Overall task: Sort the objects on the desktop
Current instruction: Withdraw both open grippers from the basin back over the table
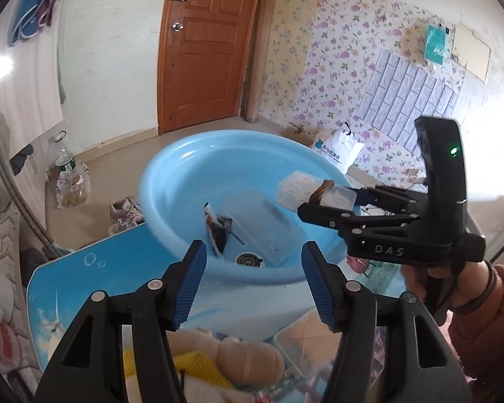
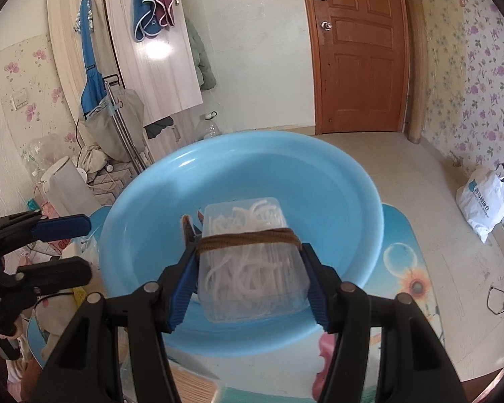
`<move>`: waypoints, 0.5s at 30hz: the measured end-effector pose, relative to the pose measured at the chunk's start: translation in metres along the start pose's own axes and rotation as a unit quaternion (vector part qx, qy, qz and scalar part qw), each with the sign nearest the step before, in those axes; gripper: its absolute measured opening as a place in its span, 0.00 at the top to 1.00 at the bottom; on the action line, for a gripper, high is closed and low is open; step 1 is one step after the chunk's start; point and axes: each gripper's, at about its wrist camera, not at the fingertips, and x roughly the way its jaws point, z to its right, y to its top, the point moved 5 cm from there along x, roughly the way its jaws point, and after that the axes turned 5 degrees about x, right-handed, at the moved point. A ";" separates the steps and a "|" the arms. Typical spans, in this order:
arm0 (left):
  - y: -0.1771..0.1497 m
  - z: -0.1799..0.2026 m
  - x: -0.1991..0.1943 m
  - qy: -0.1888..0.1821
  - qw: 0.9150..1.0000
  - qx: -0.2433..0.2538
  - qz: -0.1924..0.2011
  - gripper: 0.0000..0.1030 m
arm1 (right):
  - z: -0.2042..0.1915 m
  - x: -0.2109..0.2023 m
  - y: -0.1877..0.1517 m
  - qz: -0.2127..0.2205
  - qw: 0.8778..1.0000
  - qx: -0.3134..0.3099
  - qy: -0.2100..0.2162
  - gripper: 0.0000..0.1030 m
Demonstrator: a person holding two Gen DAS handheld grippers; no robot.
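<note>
The right claw (image 2: 248, 268) pinches a clear plastic box (image 2: 252, 262) of white floss picks, bound by a brown band (image 2: 248, 236), with both blue pads pressed against its sides. The box hangs over the near part of the light blue basin (image 2: 352, 181), which lies just ahead of and below this claw. The left claw (image 1: 252, 282) stands spread with nothing between its pads; ahead of it, on the basin floor, lie another clear box (image 1: 268, 231), a small dark packet (image 1: 218, 231) and a round black item (image 1: 248, 259). Below and behind the left claw, on the blue patterned desk (image 1: 117, 282), sit a plush toy (image 1: 232, 356) and a container of wooden sticks (image 1: 302, 339).

The step in hand looks like dropping the floss box into the basin. The next move calls for carrying the box a little further forward and lower, clear of the rim, then parting the pads. After that, the spread left claw seems best placed to reach back for the plush toy or the stick container.
</note>
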 end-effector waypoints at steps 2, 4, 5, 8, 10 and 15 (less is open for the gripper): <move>-0.005 -0.003 -0.006 0.000 1.000 -0.006 0.001 0.33 | -0.004 -0.003 -0.002 0.002 1.000 -0.007 -0.009 0.42; -0.010 -0.005 -0.010 0.005 1.000 -0.003 -0.002 0.31 | -0.007 -0.010 -0.005 0.005 1.000 0.000 0.001 0.42; -0.013 -0.004 -0.012 0.009 1.000 0.000 -0.004 0.29 | -0.008 -0.015 -0.006 0.007 1.000 0.007 0.011 0.41; -0.016 -0.003 -0.019 0.013 1.000 0.000 0.002 0.22 | -0.010 -0.028 -0.012 0.012 1.000 0.011 0.013 0.39; -0.018 -0.001 -0.025 0.006 1.000 -0.004 0.009 0.16 | -0.012 -0.040 -0.016 0.017 1.000 0.012 0.011 0.39; -0.024 0.008 -0.036 0.018 1.000 0.015 0.017 0.07 | -0.015 -0.055 -0.026 0.020 1.000 0.022 0.009 0.39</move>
